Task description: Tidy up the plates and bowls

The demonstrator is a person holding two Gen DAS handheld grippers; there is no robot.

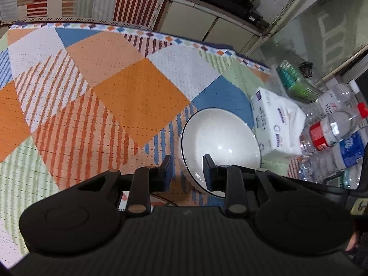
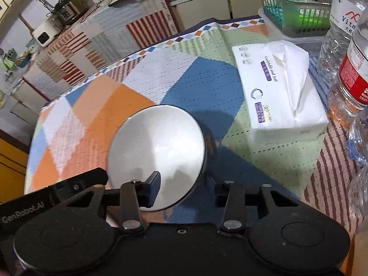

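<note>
Nearest our left hand, the left gripper [image 1: 187, 172] stood narrowly parted astride the near rim of the white bowl [image 1: 220, 138]: one finger hung outside the wall, the other inside the hollow. We could not tell whether the pads pressed on the rim. The bowl, white with a thin dark edge, sat on the patchwork tablecloth [image 1: 138, 92], just beside a white tissue pack [image 1: 276, 124].

In the right wrist view, the right gripper [image 2: 181, 188] was part open. Its left finger lay over the near face of a steel plate [image 2: 156, 151], and its right finger was hidden past the plate's rim, so we could not tell whether it gripped. The plate tilted above the cloth, and its shadow fell on the blue patch.

Farther off, clear water bottles [image 2: 352, 78] stood beside the tissue pack. Beyond them, a green plastic basket [image 2: 296, 16] sat at the table's far edge. Past the table, a counter carried a pressure cooker [image 2: 66, 7].
</note>
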